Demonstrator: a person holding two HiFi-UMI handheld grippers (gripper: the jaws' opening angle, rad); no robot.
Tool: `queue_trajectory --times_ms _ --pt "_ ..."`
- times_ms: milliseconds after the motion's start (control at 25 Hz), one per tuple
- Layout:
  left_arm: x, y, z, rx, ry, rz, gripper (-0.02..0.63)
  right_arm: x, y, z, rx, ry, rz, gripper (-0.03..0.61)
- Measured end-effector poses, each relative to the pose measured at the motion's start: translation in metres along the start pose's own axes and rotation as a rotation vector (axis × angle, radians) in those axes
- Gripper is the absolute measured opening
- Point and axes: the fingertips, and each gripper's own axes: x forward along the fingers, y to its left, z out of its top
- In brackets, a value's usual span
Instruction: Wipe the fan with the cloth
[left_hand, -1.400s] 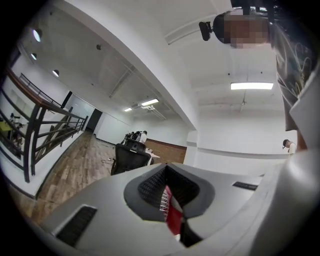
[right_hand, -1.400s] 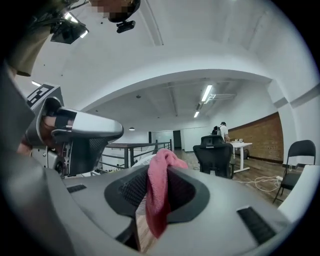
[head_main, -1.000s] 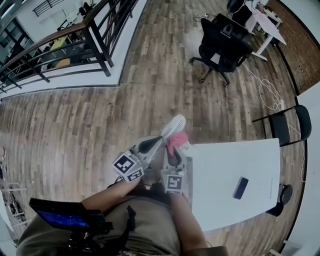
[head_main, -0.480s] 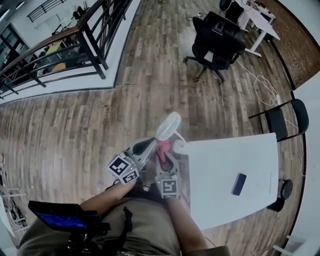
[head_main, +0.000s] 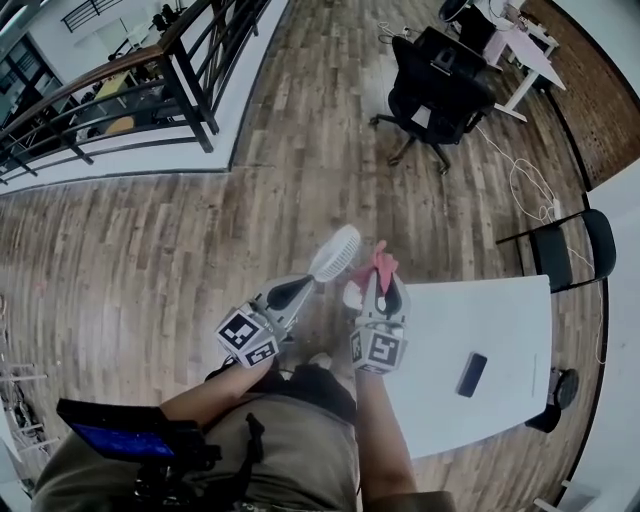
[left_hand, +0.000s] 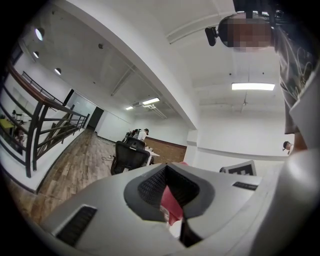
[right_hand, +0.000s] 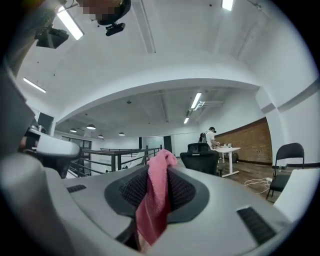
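Your left claw (head_main: 306, 286) is clamped shut on the fan (head_main: 335, 252), out over the floor (head_main: 180, 230). Your right claw (head_main: 380, 288) pinches the pink cloth (head_main: 377, 264), just beside the fan's head, at the white surface (head_main: 480, 320) edge.

- Head view: bright, even and diffuse throughout; casts no hard shadows on the wooden floor (head_main: 200, 230).
- Shows mild glare on the white table (head_main: 480, 320); renders the white fan (head_main: 335, 252) near overexposure.
- Bends straight lines strongly toward every edge; curves the railing (head_main: 150, 90).
- Left gripper view: lit from a ceiling strip light (left_hand: 252, 86); darkens to a black vignette at the corners; blurs the near foreground.
- Right gripper view: lit from overhead ceiling strips (right_hand: 195, 100); same circular vignette; leaves the pink cloth (right_hand: 152, 200), close to the lens, slightly soft.
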Motion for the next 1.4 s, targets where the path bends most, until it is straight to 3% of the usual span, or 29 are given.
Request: queue_trajectory --times_ms 240,520,800,1040,1160,1400 --pt "-0.005 0.014 -0.002 -0.002 0.007 0.042 -0.009 0.024 0.043 -0.029 0.015 0.04 0.131 0.123" --pt "-0.016 0.024 -0.002 -0.005 0.008 0.091 -0.009 0.009 0.07 -0.057 0.096 0.08 0.176 0.123" --pt "-0.019 0.019 -0.009 -0.023 0.018 0.086 -0.009 -0.024 0.108 -0.084 0.037 0.169 0.311 0.123" --pt "-0.012 0.011 -0.01 -0.033 0.018 0.061 -0.009 -0.06 0.14 -0.098 -0.063 0.254 0.476 0.121" --pt "-0.007 0.006 -0.008 -0.031 0.012 0.044 -0.009 -0.07 0.126 -0.083 -0.034 0.241 0.436 0.121" --pt "0.005 0.001 -0.003 -0.016 0.009 0.032 -0.009 -0.047 0.054 -0.017 -0.031 0.119 0.166 0.121"
